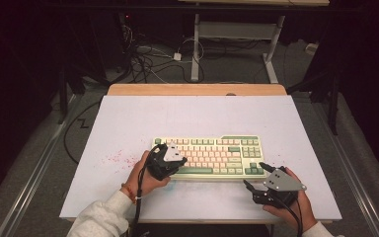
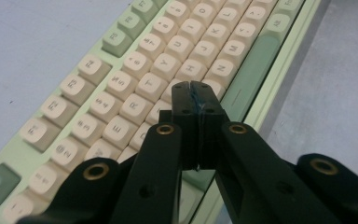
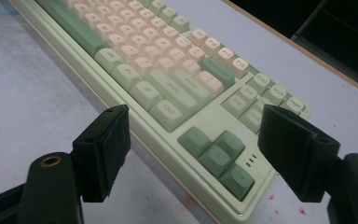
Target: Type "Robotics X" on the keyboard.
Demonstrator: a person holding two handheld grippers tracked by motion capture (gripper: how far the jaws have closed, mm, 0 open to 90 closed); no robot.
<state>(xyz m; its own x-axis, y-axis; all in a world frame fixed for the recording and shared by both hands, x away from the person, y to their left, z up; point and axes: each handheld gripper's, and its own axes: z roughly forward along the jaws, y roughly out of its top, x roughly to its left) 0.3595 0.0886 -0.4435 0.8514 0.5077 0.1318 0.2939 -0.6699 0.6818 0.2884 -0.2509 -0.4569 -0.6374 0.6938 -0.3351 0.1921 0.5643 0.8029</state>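
A pale green keyboard (image 1: pixel 212 155) with cream and green keys lies in the middle of the white table (image 1: pixel 128 123). My left gripper (image 1: pixel 175 160) is shut and empty, its tips (image 2: pixel 196 95) pressed together over the letter keys (image 2: pixel 168 65) near the green space bar (image 2: pixel 254 70). My right gripper (image 1: pixel 256 175) is open with nothing in it, just in front of the keyboard's (image 3: pixel 168 93) right end. Between its wide-apart jaws I see the green arrow keys (image 3: pixel 219 156).
Red specks (image 1: pixel 116 159) mark the table left of the keyboard. The table's front edge (image 1: pixel 202 218) lies close to both hands. Beyond the far wooden edge (image 1: pixel 197 89) are cables (image 1: pixel 148 59) on the floor and a desk frame (image 1: pixel 237 44).
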